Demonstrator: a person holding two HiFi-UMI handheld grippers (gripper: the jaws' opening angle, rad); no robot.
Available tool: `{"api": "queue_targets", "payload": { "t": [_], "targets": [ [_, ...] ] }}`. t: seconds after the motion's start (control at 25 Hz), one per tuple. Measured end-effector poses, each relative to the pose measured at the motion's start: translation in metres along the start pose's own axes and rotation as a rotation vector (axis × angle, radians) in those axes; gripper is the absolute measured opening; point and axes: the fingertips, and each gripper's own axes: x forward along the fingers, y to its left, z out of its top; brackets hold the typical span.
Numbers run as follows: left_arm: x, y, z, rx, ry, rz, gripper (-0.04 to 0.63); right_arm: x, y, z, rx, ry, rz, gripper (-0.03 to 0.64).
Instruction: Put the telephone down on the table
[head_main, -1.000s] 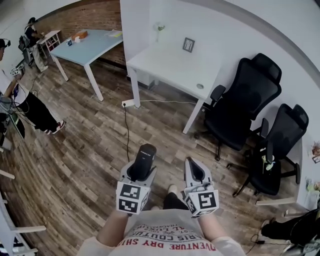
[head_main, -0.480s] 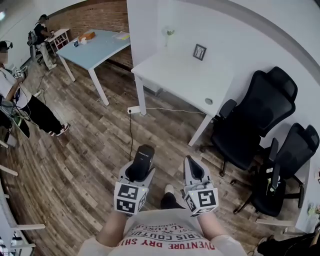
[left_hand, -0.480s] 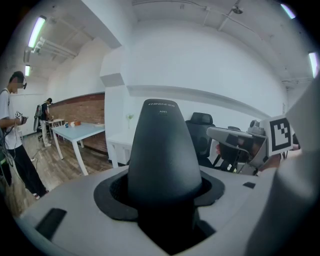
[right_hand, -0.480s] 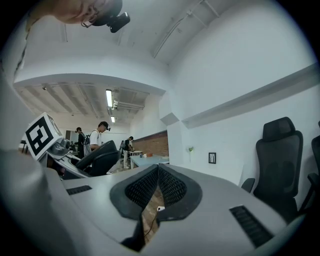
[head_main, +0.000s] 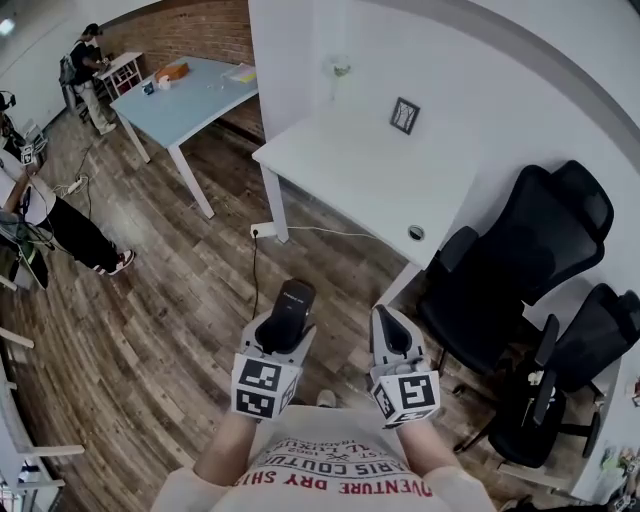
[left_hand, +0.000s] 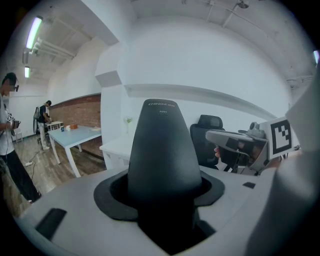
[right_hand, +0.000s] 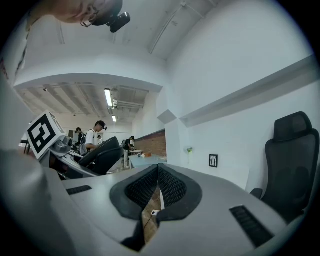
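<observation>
A black telephone handset (head_main: 289, 310) stands upright between the jaws of my left gripper (head_main: 283, 328), which is shut on it at waist height above the wooden floor. In the left gripper view the handset (left_hand: 163, 145) fills the middle, with the pads of the left gripper (left_hand: 162, 192) closed round its base. My right gripper (head_main: 388, 338) hangs beside it, shut with nothing held. In its own view the right gripper (right_hand: 158, 170) has its ribbed pads meeting at the tips. The white table (head_main: 340, 165) stands ahead against the wall.
A small picture frame (head_main: 404, 115) and a glass with a plant (head_main: 340, 70) stand at the white table's far edge. Black office chairs (head_main: 510, 270) are to its right, a blue table (head_main: 190, 95) to its left. People stand at the far left (head_main: 60, 225).
The white table and the chairs have drawn nearer and lower in the head view. Both grippers keep their pose, the left still holding the handset.
</observation>
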Motion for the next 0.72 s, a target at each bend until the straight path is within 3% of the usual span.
{"api": "queue_targets", "payload": {
  "t": [0.36,0.72],
  "targets": [
    [0.064,0.028,0.022,0.006,0.016,-0.019,0.285,0.058,-0.041,-0.009,0.039,0.013,-0.021,0.025],
    [0.149,0.094,0.068,0.062,0.009,-0.143,0.285,0.146,-0.074,-0.009,0.023,0.016,-0.171,0.025]
  ]
}}
